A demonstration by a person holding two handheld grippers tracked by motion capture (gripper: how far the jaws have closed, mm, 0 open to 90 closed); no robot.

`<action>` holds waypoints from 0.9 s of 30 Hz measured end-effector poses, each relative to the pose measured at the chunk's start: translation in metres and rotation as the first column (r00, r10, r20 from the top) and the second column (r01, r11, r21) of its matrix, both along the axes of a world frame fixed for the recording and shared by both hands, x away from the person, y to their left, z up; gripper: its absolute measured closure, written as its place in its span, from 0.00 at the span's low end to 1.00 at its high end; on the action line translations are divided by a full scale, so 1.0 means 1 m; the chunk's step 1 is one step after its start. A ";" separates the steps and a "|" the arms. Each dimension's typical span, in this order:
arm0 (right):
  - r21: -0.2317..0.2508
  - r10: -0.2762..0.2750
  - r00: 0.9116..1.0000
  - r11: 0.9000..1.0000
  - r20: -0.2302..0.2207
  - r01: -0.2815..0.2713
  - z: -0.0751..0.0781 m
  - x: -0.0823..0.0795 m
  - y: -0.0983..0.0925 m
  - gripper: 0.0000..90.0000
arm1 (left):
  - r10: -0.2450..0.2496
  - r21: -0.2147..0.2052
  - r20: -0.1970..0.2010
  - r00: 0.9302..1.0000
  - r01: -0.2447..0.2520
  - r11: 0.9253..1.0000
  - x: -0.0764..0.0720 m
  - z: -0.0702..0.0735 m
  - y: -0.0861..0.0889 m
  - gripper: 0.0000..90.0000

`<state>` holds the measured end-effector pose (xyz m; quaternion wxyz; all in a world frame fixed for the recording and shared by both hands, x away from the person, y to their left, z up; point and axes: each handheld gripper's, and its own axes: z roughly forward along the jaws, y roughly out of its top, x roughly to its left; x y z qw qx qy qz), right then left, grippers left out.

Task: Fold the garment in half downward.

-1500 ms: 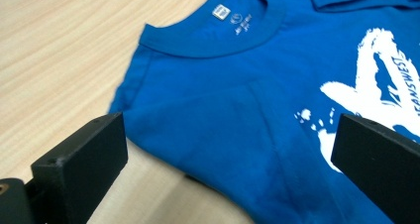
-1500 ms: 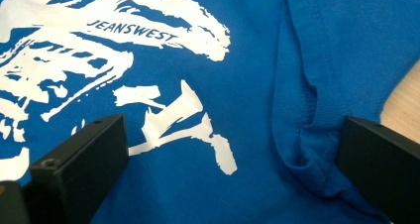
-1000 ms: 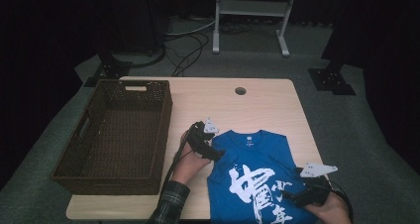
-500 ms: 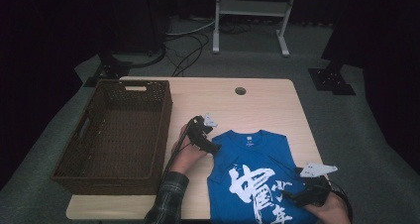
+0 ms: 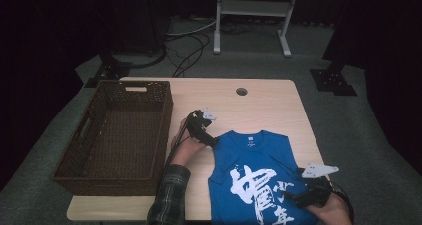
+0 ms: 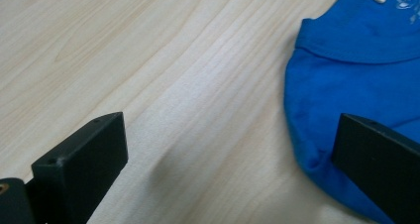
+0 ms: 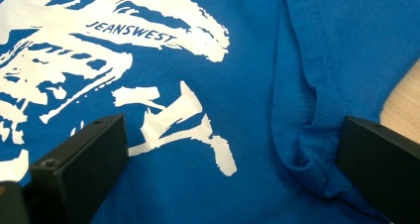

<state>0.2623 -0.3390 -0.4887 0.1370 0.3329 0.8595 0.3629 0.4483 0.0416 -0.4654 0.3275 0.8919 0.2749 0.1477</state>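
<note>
Bare table (image 5: 268, 105) surrounds blue shirt (image 5: 259, 160); left gripper (image 5: 211, 139) at its shoulder edge

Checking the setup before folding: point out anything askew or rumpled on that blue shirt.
The blue shirt lies mostly flat, print up, on the table. One oddity: the armhole edge near the right tool is bunched into a fold rather than smooth. The basket sits square. Nothing looks spilled or damaged.
</note>
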 end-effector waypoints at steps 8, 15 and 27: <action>-0.002 0.000 1.000 1.000 0.001 0.000 0.000 0.000 0.000 0.00 | -0.002 -0.015 -0.014 1.000 0.001 1.000 0.008 -0.007 0.004 0.01; -0.002 -0.001 1.000 1.000 0.000 0.001 0.000 0.000 0.000 0.00 | -0.007 -0.022 -0.047 0.999 0.006 1.000 0.012 -0.009 0.004 0.01; 0.000 0.008 1.000 1.000 0.000 -0.008 0.000 0.000 -0.001 0.00 | -0.020 -0.063 -0.062 0.998 0.016 0.998 0.013 -0.013 0.007 0.01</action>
